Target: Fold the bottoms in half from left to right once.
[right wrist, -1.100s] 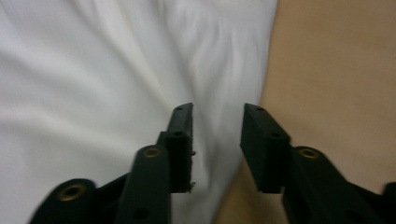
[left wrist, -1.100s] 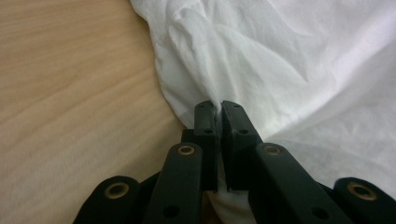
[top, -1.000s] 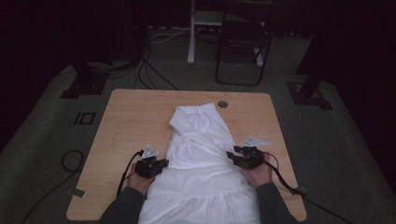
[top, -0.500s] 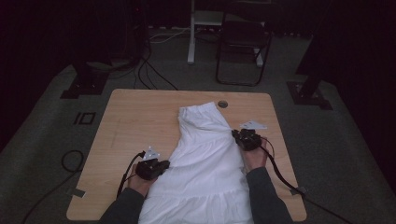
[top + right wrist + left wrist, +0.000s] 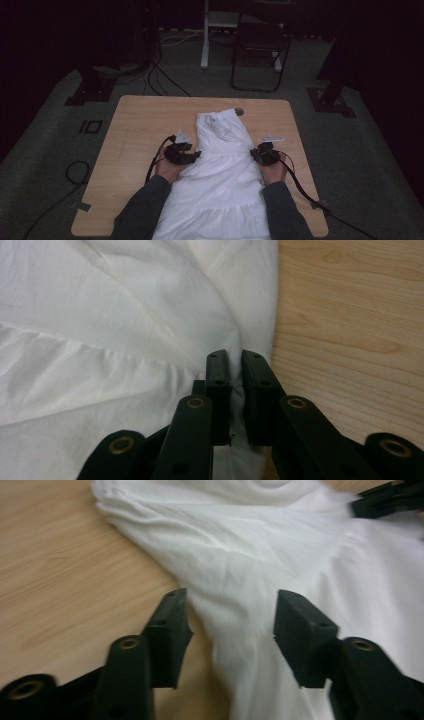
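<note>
Left gripper (image 5: 227, 630), jaws wide, straddles the left edge of the white garment (image 5: 225, 170) without clamping it. The garment lies along the middle of the table (image 5: 140, 125), hem (apparently) overhanging the near edge. Right gripper (image 5: 236, 385), jaws narrow, pinches the garment's right edge. Judged progress: one side gripped, the other grasp pending; spreading or folding remains.

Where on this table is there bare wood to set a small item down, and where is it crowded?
Bare wood lies between the white garment and the table's left edge, and in a strip along the far edge. A narrower strip runs right of the garment. The middle is crowded: the left gripper and right gripper work at the cloth's edges.
</note>
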Tool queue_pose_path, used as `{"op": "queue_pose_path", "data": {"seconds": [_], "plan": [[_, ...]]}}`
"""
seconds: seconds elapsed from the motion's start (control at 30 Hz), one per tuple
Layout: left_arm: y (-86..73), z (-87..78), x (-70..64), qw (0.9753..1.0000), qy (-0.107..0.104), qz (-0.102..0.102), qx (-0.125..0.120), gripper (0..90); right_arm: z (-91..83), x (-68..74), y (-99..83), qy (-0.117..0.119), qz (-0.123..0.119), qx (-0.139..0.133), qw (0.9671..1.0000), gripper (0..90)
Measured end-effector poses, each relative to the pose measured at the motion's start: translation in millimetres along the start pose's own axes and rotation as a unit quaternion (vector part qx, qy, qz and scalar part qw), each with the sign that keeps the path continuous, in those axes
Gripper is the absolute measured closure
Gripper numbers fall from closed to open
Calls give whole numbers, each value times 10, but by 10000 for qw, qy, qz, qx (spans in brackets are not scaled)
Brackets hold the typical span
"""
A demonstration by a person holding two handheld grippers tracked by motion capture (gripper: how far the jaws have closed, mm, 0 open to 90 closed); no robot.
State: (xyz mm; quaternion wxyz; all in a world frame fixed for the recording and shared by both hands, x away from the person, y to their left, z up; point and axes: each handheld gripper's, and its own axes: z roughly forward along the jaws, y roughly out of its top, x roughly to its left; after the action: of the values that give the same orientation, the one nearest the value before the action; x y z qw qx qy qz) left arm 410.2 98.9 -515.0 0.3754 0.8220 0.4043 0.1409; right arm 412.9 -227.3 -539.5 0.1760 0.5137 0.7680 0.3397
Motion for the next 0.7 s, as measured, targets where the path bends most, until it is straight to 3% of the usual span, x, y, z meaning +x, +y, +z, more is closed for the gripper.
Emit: {"op": "queue_pose_path", "data": {"seconds": [0.1,0.13,0.17,0.23,0.27,0.33,0.47,0.5,0.7], "plan": [[-37,235,2,9995,130,-138,235,430,-1,-9,-19,28,-23,-62,10000,822],[-60,261,19,9995,76,-179,262,446,-2,-14,-23,43,-25,-78,10000,822],[-81,254,32,9996,-24,-223,165,491,-2,-12,-23,44,-55,-79,9999,822],[-118,210,35,9996,-103,-205,170,727,-2,-6,-27,18,-65,-90,9999,822],[-134,187,25,9997,-72,-167,182,803,-3,3,-32,7,-72,-98,9999,823],[-209,104,-13,9998,-11,-100,193,830,-12,33,-46,52,-104,-105,9999,823],[-376,-66,-58,9997,-7,-185,181,830,-71,171,-118,142,-365,-84,9992,824],[-489,-197,-110,9997,16,-159,209,830,-103,226,-154,175,-470,-69,9987,824],[-896,-584,-304,9998,-91,-94,131,819,-434,576,-516,624,-744,36,9953,819]]}}
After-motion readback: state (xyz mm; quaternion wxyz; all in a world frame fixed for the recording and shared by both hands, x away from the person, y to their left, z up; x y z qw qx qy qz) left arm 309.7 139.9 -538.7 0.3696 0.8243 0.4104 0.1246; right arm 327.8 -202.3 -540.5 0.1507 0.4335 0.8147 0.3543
